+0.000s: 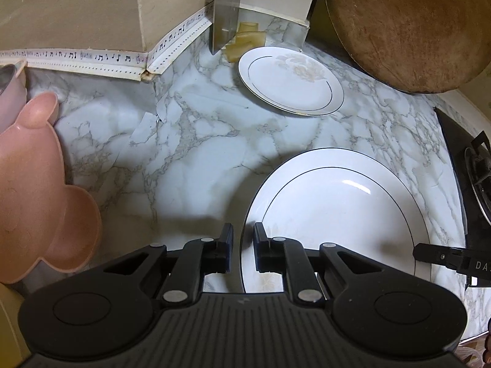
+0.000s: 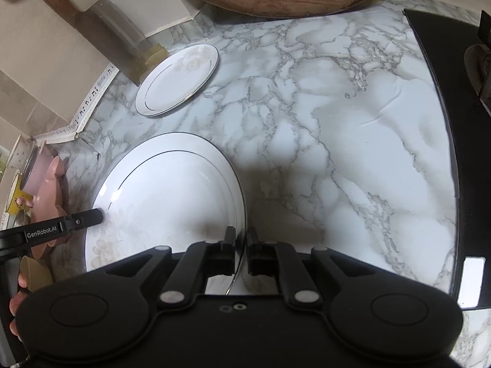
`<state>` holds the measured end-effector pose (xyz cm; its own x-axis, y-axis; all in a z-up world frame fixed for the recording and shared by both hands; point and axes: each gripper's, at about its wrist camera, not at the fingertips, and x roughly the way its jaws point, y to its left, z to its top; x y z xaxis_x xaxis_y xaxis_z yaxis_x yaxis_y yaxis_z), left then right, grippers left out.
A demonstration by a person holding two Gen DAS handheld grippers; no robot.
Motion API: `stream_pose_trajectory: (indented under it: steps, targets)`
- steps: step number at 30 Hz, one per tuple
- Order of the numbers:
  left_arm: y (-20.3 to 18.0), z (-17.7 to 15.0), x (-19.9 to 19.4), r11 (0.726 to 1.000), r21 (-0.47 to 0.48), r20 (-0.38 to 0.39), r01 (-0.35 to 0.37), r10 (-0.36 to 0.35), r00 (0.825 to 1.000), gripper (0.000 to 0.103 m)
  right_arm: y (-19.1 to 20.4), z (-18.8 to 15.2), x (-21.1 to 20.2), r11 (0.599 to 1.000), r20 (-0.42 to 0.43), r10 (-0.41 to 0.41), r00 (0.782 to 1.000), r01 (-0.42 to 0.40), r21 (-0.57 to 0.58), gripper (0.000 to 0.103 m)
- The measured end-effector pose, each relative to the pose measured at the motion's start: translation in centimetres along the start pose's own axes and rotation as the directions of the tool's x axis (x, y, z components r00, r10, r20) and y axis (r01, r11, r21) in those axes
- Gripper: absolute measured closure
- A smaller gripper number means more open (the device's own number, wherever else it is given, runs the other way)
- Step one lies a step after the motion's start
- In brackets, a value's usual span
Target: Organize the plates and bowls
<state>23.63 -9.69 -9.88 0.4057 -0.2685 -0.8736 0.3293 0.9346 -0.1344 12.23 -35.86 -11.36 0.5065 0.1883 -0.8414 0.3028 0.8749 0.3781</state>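
Holding the large white plate (image 2: 165,196) by two opposite spots on its rim is how I read this moment. My right gripper (image 2: 241,242) straddles the right edge, one jaw over the rim and one outside it, and the thin edge runs up the narrow gap between them, so I judge it clamped on the plate. My left gripper (image 1: 243,245) sits across the left edge the same way, jaws nearly together with the rim in the slot; whether its pads truly press I cannot be sure, though it looks like a grip. The plate sits over the marble counter (image 2: 337,153), near me; I cannot tell if it rests there or hangs just above.

I expect glazed china: stiff, fairly heavy for its thickness, slick under the pads, and quick to chip or shatter if dropped. The rim is the only sensible hold, and two opposed grips keep it level.

The small flowered plate (image 1: 291,81) lies flat further back, near the cleaver (image 1: 225,15) and well apart from the big one. A pink moulded dish (image 1: 33,184) sits off to my left
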Motion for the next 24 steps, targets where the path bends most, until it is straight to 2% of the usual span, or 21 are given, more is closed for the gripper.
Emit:
stream_pose_trajectory:
  steps: [2, 8, 17, 21, 24]
  targets:
    - [0.2, 0.1, -0.2, 1.0, -0.003, -0.003, 0.004, -0.004, 1.0, 0.09, 0.3, 0.2, -0.4, 0.999, 0.022, -0.029, 0.999, 0.03, -0.027, 0.086]
    - [0.7, 0.5, -1.2, 1.0, 0.0, 0.02, 0.009, -0.009, 1.0, 0.09, 0.8, 1.2, -2.2, 0.995, 0.078, -0.072, 0.994, 0.077, -0.068, 0.082]
    - [0.2, 0.9, -3.7, 0.997, 0.068, 0.084, 0.023, -0.029, 0.996, 0.09, 3.6, 1.0, -3.1, 0.987, 0.112, -0.071, 0.991, 0.086, -0.136, 0.07]
    - [0.1, 1.2, -5.3, 0.994, 0.109, 0.137, 0.024, -0.039, 0.99, 0.09, 5.4, 0.9, -3.9, 0.98, 0.145, -0.07, 0.987, 0.095, -0.174, 0.068]
    - [0.3, 1.4, -6.4, 0.991, 0.126, 0.16, 0.04, -0.06, 0.985, 0.09, 7.0, 0.7, -4.4, 0.972, 0.175, -0.073, 0.982, 0.11, -0.208, 0.062]
